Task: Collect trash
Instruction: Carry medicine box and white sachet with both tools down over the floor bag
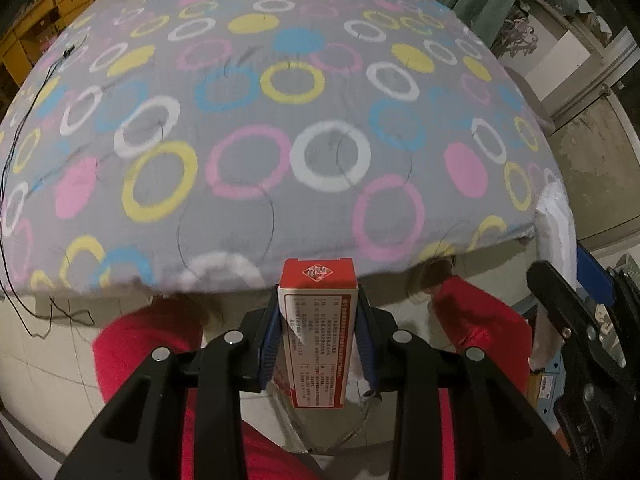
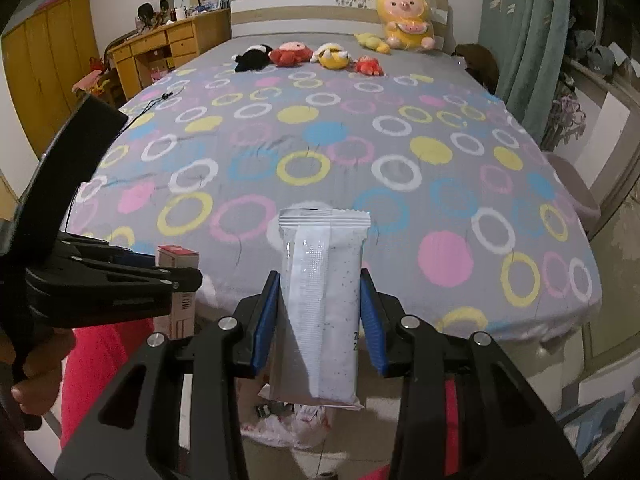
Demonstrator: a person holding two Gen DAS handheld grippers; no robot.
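Grey ring-patterned bedspread (image 2: 360,152) fills your view. Your left gripper (image 1: 318,336) clamps a red-and-white cardboard box (image 1: 316,320). Your right gripper (image 2: 320,320) pinches what seems a white speckled plastic wrapper (image 2: 320,300).

The box (image 1: 314,332) sits between the left jaws, the wrapper (image 2: 322,304) between the right jaws. Ahead of both lies the bed (image 2: 400,208); plush toys (image 2: 308,56) lie at its far end.
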